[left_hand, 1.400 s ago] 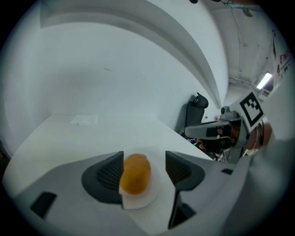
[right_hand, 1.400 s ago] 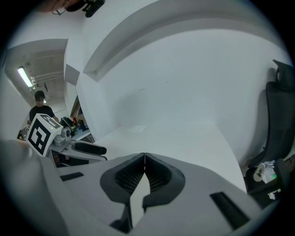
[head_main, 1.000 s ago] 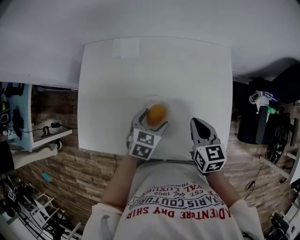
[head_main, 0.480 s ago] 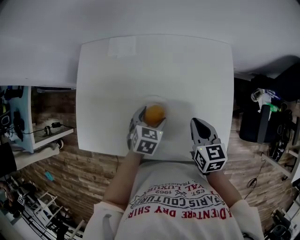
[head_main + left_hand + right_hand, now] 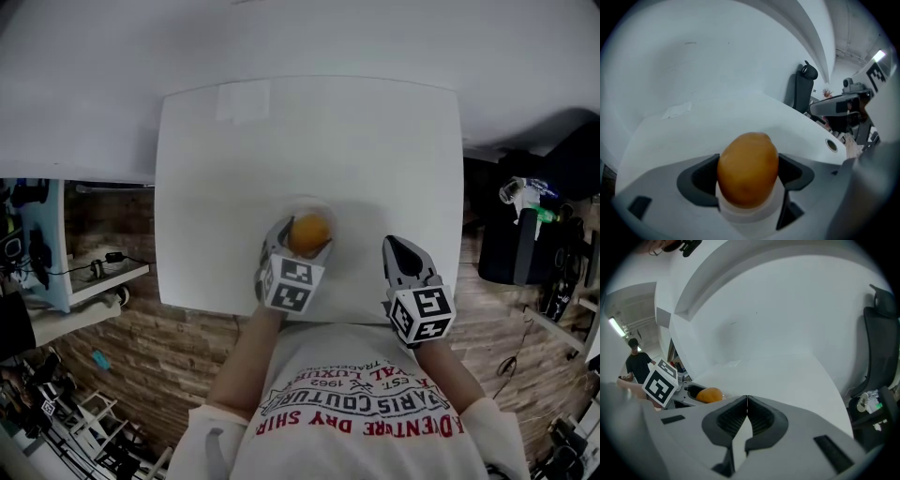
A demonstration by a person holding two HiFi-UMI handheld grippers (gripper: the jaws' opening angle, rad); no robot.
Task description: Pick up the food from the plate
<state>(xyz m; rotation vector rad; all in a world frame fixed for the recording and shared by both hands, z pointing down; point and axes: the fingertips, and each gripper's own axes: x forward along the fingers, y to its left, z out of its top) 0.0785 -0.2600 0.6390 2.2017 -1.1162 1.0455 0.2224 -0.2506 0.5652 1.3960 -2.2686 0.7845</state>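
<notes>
An orange, egg-shaped piece of food (image 5: pixel 309 232) sits over a small white plate (image 5: pixel 309 202) near the front edge of the white table (image 5: pixel 281 141). My left gripper (image 5: pixel 302 236) is shut on the food, one jaw pressing each side. Seen close in the left gripper view, the food (image 5: pixel 747 168) fills the gap of the left gripper (image 5: pixel 748 177), with a white rim just below it. My right gripper (image 5: pixel 401 251) hovers at the table's front right, shut and holding nothing. The right gripper view shows the right gripper (image 5: pixel 747 416) with jaws touching, and the food (image 5: pixel 709 395) off to its left.
A pale paper patch (image 5: pixel 244 100) lies at the table's far left corner. A black office chair (image 5: pixel 881 348) stands to the right of the table. Cluttered shelves (image 5: pixel 37 234) line the left side. A person (image 5: pixel 636 363) stands in the background.
The left gripper's jaws have drawn in around the food and now press on it. The right gripper has stayed where it was.
</notes>
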